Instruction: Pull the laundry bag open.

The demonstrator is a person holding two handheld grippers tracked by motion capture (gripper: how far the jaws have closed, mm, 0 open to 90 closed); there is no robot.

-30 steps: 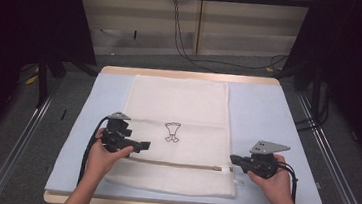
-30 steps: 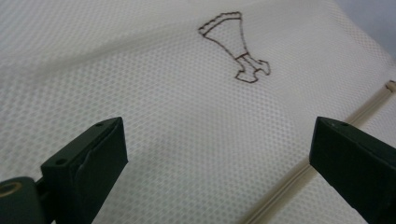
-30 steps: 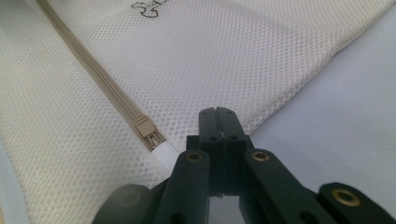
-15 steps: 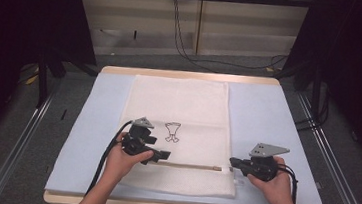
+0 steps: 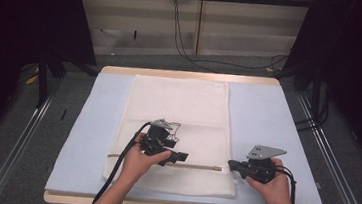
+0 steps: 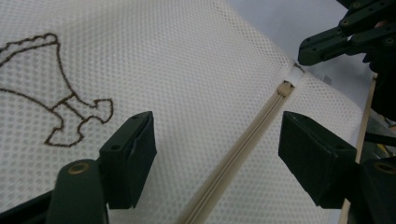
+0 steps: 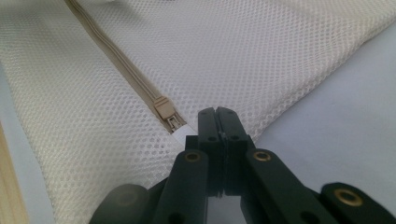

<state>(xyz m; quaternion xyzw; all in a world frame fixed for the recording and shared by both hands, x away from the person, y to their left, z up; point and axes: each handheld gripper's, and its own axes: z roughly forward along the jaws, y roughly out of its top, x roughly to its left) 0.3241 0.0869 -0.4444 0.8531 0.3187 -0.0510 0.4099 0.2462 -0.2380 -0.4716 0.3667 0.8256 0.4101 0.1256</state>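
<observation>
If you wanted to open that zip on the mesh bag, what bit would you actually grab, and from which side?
Probably the small zip slider, at the end of the zip by the bag's right edge. It sits raised from the flat mesh, so jaws could close across its narrow sides. The open left gripper, straddling the zip, looks best placed to come along it.

Mesh bag (image 5: pixel 176 126) flat over table (image 5: pixel 268 115) middle. Bare mat along left and right edges, far corners. Left gripper (image 5: pixel 176 157) and right gripper (image 5: pixel 233 165) crowd near edge.
</observation>
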